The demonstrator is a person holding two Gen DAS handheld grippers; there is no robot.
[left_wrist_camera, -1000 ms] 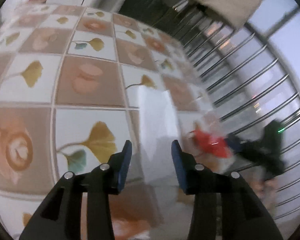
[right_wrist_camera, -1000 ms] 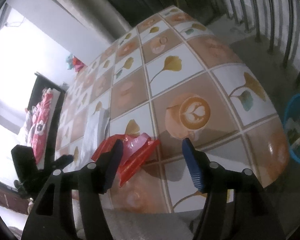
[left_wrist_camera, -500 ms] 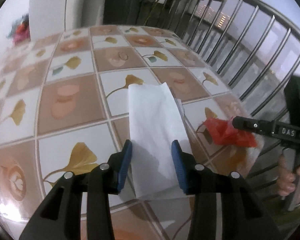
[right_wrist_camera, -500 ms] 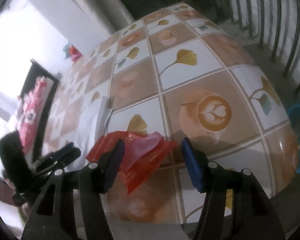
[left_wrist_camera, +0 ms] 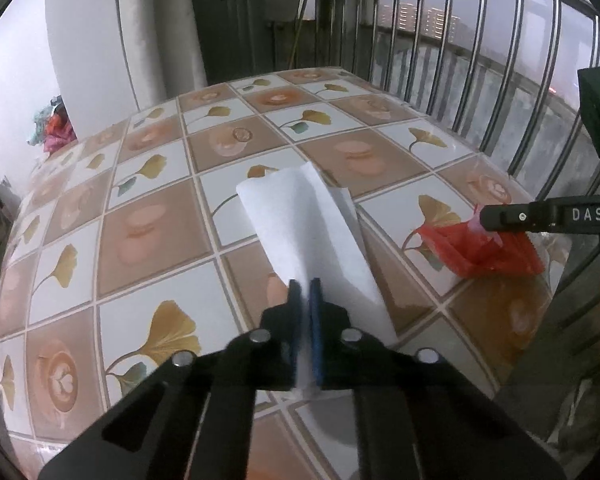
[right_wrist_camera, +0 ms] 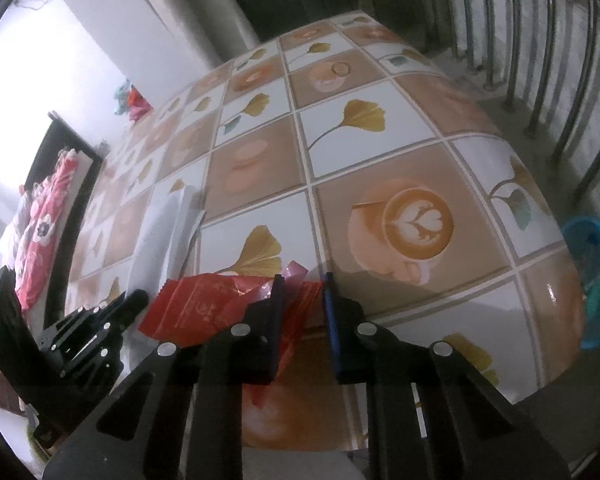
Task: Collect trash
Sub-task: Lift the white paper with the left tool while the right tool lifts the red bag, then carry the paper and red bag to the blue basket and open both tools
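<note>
A white sheet of paper lies on the tiled table, its near edge curled up. My left gripper is shut on that near edge. In the right wrist view the paper and the left gripper show at the left. A crumpled red wrapper with a pink scrap sits near the table's front edge. My right gripper is closing on it, and the wrapper reaches both pads. From the left wrist view the right gripper pins the wrapper from above.
A blue bin holding some waste stands on the floor past the table's right edge. Metal railing runs along the far and right sides. A pile of coloured cloth sits at the far left corner.
Both grippers have narrowed: the left one onto the paper's near edge, which has curled up, the right one around the red wrapper. The left view has rolled level.
</note>
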